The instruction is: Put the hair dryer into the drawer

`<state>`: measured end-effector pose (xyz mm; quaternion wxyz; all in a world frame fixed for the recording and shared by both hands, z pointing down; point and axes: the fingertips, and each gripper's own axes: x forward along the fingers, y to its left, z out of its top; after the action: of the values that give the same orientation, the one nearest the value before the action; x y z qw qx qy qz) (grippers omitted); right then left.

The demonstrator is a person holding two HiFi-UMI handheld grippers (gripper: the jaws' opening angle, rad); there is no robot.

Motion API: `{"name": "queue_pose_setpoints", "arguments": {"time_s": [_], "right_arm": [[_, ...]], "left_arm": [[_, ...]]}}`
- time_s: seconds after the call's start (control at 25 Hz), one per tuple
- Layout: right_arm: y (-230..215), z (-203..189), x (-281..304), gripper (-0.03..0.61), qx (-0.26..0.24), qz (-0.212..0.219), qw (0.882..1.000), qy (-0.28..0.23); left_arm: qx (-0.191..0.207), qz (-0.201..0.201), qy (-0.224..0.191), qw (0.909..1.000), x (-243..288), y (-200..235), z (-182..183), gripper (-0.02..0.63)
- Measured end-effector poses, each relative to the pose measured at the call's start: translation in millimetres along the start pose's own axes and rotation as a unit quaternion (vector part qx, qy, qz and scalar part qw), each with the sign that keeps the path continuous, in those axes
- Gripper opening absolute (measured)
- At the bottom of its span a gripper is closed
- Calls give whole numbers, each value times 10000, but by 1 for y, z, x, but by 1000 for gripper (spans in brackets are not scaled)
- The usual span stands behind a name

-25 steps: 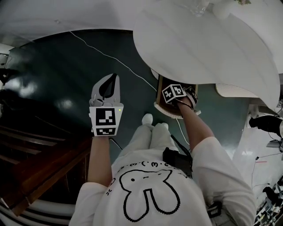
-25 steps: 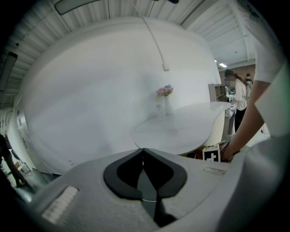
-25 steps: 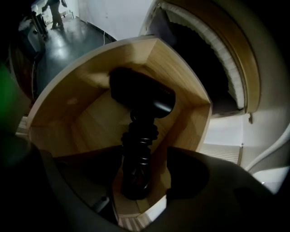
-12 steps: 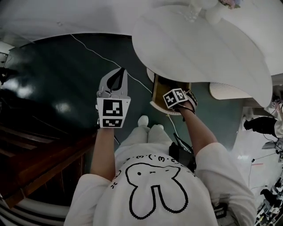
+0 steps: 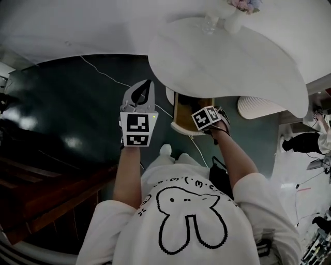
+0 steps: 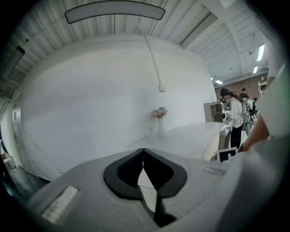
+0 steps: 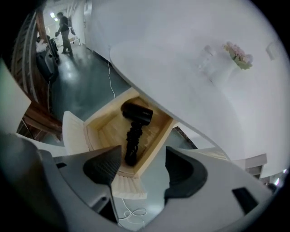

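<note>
In the right gripper view a black hair dryer (image 7: 136,113) lies inside the open wooden drawer (image 7: 159,136), its coiled cord (image 7: 131,142) trailing toward the drawer's front. My right gripper (image 7: 142,162) hovers above the drawer's front corner, open, with nothing between its fingers. The head view shows that gripper's marker cube (image 5: 205,118) over the drawer (image 5: 181,109), which sticks out from under the white table; the hair dryer is hidden there. My left gripper (image 5: 140,97) is held up beside the table edge, shut and empty, left of the drawer.
The white round table (image 5: 227,57) carries a vase of flowers (image 5: 237,11) and a glass (image 5: 209,23). A white cable (image 5: 103,72) runs over the dark floor. Brown wooden steps (image 5: 46,189) lie at the left. A person (image 6: 234,115) stands far off.
My left gripper has risen and moved right, closer to the table edge and the drawer. The right gripper stays over the drawer's front.
</note>
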<state>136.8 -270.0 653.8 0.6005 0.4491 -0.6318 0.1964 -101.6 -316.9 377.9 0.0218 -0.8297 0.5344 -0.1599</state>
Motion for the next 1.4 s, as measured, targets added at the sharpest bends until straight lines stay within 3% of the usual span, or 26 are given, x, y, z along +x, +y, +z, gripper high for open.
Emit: {"name": "queue_pose_setpoints", "arguments": {"time_s": [0.2, 0.52, 0.76, 0.92, 1.04, 1.2, 1.4], "right_arm": [[-5, 24, -33, 293, 367, 376, 9971, -550], [-19, 63, -96, 186, 1156, 708, 9800, -1458], [-48, 82, -148, 104, 1405, 633, 9573, -2446], [-68, 89, -181, 9, 1607, 514, 9406, -2946], [-79, 92, -206, 2, 1797, 653, 9230, -3340], [-98, 91, -239, 1, 2175, 809, 8907, -3908], [-121, 88, -291, 0, 2681, 966, 8352, -4704]], "left_arm": [[-22, -59, -210, 9998, 1, -2, 20, 14], [-103, -209, -510, 9984, 2, -7, 47, 14], [-52, -360, -755, 9965, 11, -19, 73, 14], [18, -457, -898, 9949, 15, -25, 89, 14], [73, -519, -1001, 9936, 17, -31, 99, 14], [106, -573, -1118, 9920, 22, -39, 110, 14], [163, -593, -1267, 9900, 23, -44, 128, 14]]}}
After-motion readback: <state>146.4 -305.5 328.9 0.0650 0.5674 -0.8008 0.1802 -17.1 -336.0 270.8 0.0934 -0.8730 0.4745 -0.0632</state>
